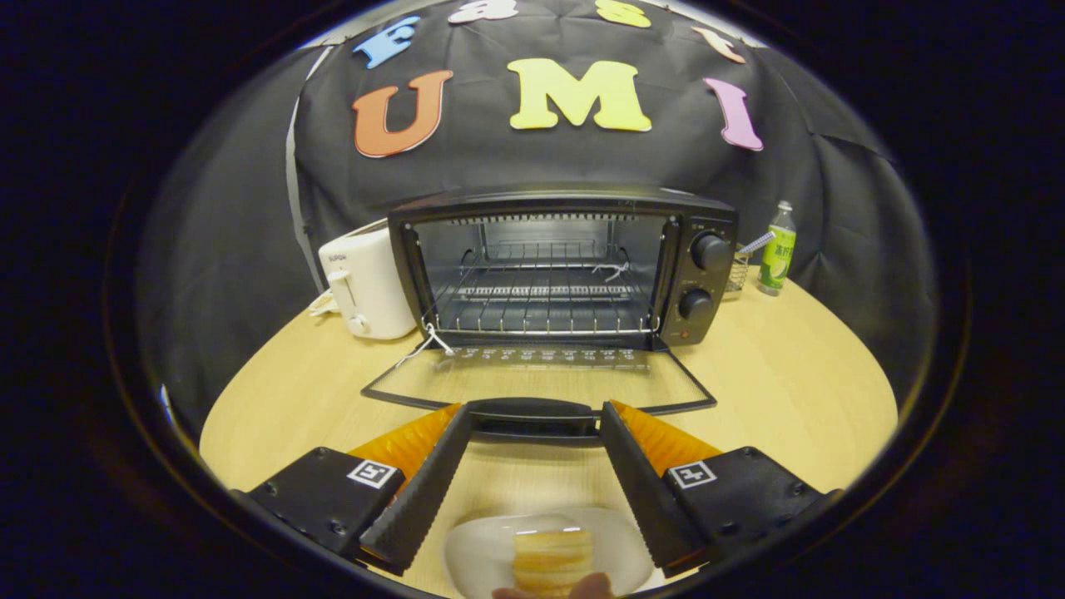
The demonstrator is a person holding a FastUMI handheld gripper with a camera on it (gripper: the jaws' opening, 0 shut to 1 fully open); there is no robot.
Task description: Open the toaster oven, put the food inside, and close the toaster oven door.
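Closest to the camera, a white plate [491, 549] sits on the wooden table [790, 391], low between the two fingers of the gripper [535, 420]. On the plate rests a stacked, golden piece of food [552, 559], layered like a small sandwich or cake. A fingertip [591, 585] of a person touches the plate's near edge.

Both gripper fingers are spread wide apart and hold nothing. The food lies between them but back toward their bases, below and behind the tips rather than ahead of them.

Just beyond the fingertips is the dark handle [532, 412] of the toaster oven door [541, 374], which is folded fully down and lies flat on the table. Straight ahead past the door stands the black toaster oven [707, 274], its cavity open, with a wire rack [541, 304] inside. Food, door and oven line up along one straight path running forward from the gripper.

To reach the food, the gripper would likely need to draw back and dip down first.

Left of the oven stands a white pop-up toaster [366, 283]; to its right, a green bottle [777, 249].
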